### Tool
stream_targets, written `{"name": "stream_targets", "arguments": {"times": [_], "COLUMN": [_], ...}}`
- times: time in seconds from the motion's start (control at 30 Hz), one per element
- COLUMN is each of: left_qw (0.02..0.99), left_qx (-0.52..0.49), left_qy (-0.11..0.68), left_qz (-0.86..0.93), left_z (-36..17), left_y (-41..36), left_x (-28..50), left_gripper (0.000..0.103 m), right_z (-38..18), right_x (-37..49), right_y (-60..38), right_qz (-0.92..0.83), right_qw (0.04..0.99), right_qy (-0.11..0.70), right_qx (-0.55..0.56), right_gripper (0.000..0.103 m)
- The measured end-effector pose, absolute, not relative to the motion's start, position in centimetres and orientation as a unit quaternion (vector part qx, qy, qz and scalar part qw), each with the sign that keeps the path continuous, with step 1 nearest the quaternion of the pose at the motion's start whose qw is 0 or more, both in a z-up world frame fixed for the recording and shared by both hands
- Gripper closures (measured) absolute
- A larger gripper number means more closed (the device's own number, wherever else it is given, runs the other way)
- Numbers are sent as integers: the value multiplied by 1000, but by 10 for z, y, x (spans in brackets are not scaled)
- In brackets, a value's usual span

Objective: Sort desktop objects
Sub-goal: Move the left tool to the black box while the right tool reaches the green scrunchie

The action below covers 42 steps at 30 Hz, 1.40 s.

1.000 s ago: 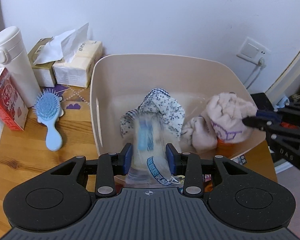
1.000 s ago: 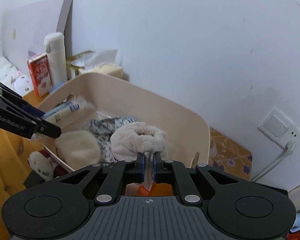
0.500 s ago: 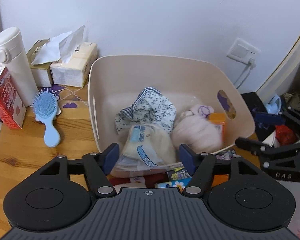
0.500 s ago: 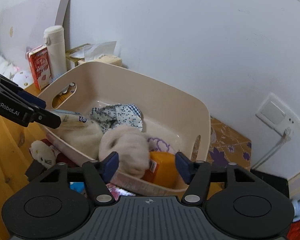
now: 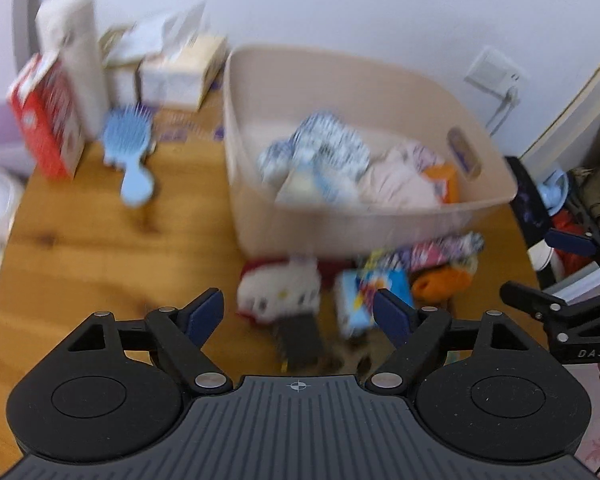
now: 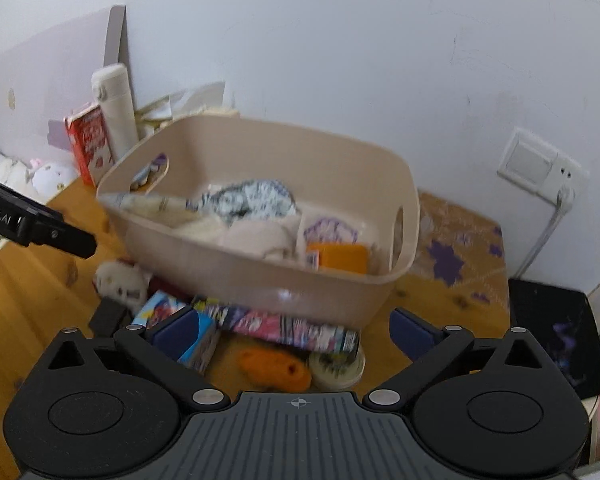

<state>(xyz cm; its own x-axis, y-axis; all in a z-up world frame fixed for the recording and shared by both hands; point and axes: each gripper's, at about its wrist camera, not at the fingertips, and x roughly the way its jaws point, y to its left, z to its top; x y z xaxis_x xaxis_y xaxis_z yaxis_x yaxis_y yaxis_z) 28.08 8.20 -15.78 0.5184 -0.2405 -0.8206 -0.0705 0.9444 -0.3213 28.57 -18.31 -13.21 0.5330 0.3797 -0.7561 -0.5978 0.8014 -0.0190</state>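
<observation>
The beige bin [image 5: 380,220] [image 6: 260,276] holds a blue-and-white floral cloth [image 5: 320,144], a clear plastic packet [image 5: 312,188], a pink fluffy piece [image 5: 400,176] [image 6: 256,236] and an orange item [image 6: 340,258]. My left gripper [image 5: 298,308] hovers in front of the bin, jaws opening wide and holding nothing, above a white plush toy [image 5: 280,292] and a blue pack [image 5: 364,296]. My right gripper [image 6: 294,328] is also opening and empty, above a colourful pack [image 6: 292,328] and an orange fuzzy thing [image 6: 272,364].
A blue hairbrush [image 5: 128,148], red carton [image 5: 44,116], white flask [image 5: 76,60] and tissue boxes [image 5: 176,72] stand left of the bin. A round tin [image 6: 336,368] and a small black object [image 5: 300,340] lie near the front. The table ends at the right.
Both grippers opened, leaving the plastic packet and the pink fluffy piece in the bin, then drew back from it over the clutter in front.
</observation>
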Motion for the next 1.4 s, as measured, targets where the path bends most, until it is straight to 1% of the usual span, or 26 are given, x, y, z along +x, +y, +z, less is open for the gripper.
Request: {"name": "stream_targets", "arguments": {"times": [0.1, 0.2, 0.43, 0.97, 1.17, 1.27, 1.3, 1.33, 1.37, 1.4], "left_qw": [841, 834, 820, 824, 829, 839, 842, 844, 843, 842], "left_qx": [-182, -176, -179, -156, -144, -139, -138, -138, -138, -140], "left_qy": [507, 520, 542, 545, 540, 525, 521, 519, 519, 521], "left_qz": [-48, -49, -46, -1, 12, 14, 12, 10, 5, 0], "left_z": [-174, -184, -199, -217, -221, -222, -222, -223, -223, -224], "left_y": [84, 79, 68, 50, 48, 47, 47, 47, 47, 46], "left_x": [271, 264, 264, 282, 291, 292, 292, 293, 294, 294], "left_gripper": [20, 20, 20, 20, 20, 21, 21, 25, 31, 39], "right_z": [-143, -154, -164, -207, -216, -218, -219, -219, -219, -219], "right_x": [275, 266, 250, 241, 243, 246, 246, 247, 247, 247], "right_y": [-183, -181, -176, -155, -149, -147, -147, -146, -146, -147], "right_qz": [285, 284, 307, 324, 327, 320, 318, 319, 320, 321], "right_qw": [856, 849, 832, 785, 777, 779, 779, 779, 780, 781], "right_qy": [407, 419, 445, 510, 519, 520, 519, 518, 515, 513], "right_qx": [-144, -155, -127, -132, -142, -147, -150, -152, -153, -154], "right_gripper": [0, 0, 0, 0, 0, 0, 4, 6, 10, 13]}}
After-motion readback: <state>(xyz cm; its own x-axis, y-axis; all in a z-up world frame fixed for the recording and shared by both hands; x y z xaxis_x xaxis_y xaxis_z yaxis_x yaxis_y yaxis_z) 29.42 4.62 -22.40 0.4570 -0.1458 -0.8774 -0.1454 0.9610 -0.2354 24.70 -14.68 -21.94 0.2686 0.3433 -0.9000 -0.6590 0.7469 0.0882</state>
